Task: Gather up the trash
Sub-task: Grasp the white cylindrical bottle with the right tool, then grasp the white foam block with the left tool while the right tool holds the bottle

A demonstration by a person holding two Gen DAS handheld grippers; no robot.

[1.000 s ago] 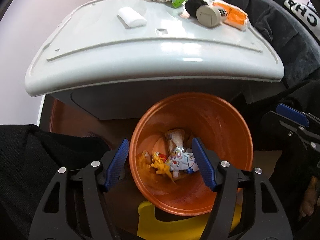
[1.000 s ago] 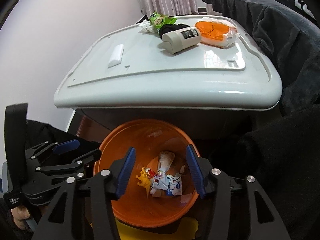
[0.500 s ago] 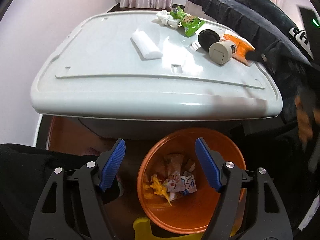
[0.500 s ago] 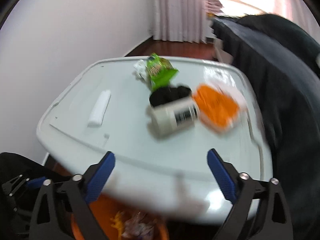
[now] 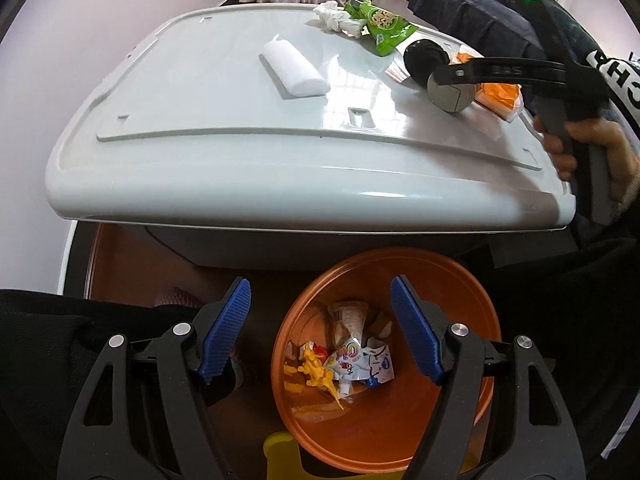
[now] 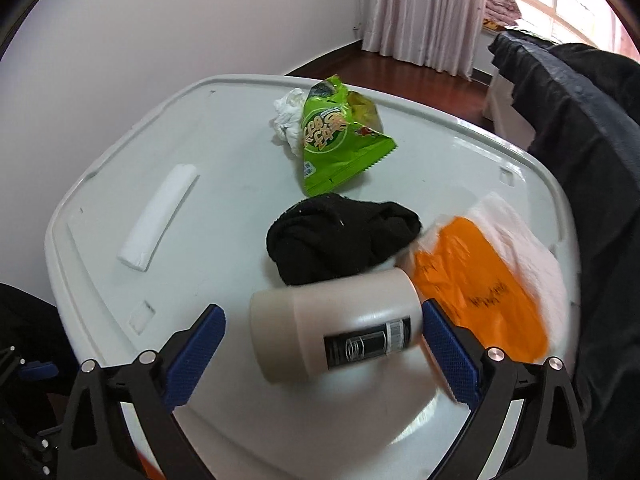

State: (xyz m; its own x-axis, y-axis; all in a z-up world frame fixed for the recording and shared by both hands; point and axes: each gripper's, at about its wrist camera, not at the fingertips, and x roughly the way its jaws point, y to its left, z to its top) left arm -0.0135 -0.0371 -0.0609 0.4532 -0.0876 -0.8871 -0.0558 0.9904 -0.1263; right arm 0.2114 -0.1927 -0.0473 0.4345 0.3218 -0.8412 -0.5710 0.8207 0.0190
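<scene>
My right gripper (image 6: 322, 354) is open over the white table (image 6: 224, 240), its blue pads on either side of a beige bottle (image 6: 336, 324) lying on its side, not touching it. Behind the bottle lie a black sock (image 6: 340, 236), an orange and white bag (image 6: 484, 280), a green snack bag (image 6: 336, 136) and a crumpled tissue (image 6: 286, 118). My left gripper (image 5: 320, 332) is open and empty above the orange bin (image 5: 384, 432), which holds several wrappers (image 5: 352, 360). The right gripper also shows in the left wrist view (image 5: 460, 76), at the bottle (image 5: 448, 94).
A white folded packet (image 6: 158, 222) lies on the table's left part, also in the left wrist view (image 5: 294, 68). Dark clothing (image 6: 580, 128) hangs along the table's right side. A yellow object (image 5: 280, 456) sits under the bin. A wall stands to the left.
My right gripper has risen from above the bin to the table top, opened wider and come around the beige bottle. My left gripper has lifted back from the bin and opened a little.
</scene>
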